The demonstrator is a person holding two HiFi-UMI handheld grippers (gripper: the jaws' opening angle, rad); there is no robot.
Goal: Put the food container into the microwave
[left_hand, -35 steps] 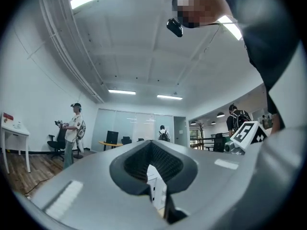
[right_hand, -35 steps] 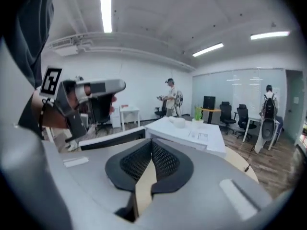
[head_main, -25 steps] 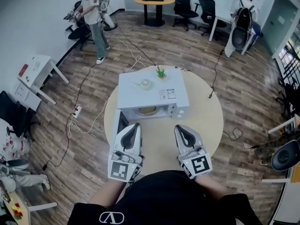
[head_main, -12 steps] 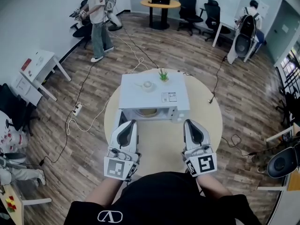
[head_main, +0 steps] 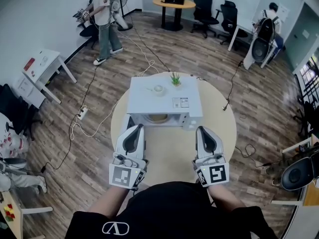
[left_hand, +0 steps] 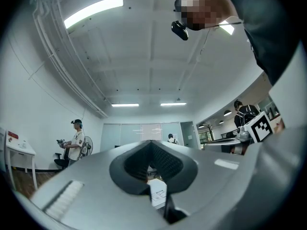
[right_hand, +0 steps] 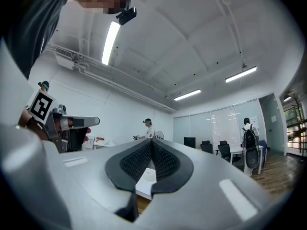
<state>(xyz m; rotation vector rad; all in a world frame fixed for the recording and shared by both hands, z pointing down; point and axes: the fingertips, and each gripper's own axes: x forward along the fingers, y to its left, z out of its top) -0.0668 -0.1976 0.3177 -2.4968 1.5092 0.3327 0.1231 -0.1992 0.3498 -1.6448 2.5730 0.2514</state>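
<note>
A white microwave [head_main: 164, 99] stands on the round wooden table [head_main: 224, 128], its door [head_main: 129, 127] swung open to the left. Inside the cavity a pale food container [head_main: 157, 117] shows dimly. My left gripper [head_main: 135, 129] is held just in front of the open door, shut and empty. My right gripper [head_main: 202, 131] hovers by the microwave's front right corner, also shut and empty. In the left gripper view the jaws [left_hand: 150, 143] meet at the tips, with a sliver of the microwave [left_hand: 158, 192] behind them. The right gripper [right_hand: 152, 142] looks the same, microwave top [right_hand: 146, 178] beyond.
A small potted plant [head_main: 175, 78] and a white round object [head_main: 158, 89] sit on the microwave's top. Cables [head_main: 99, 123] trail over the wooden floor to the left. A person [head_main: 103, 19] stands at the far left, and another [head_main: 271, 14] by desks at the far right.
Both grippers have straightened and spread slightly apart, the right one shifting right. The person at the back left has walked a few steps. The microwave and the container have not moved.
</note>
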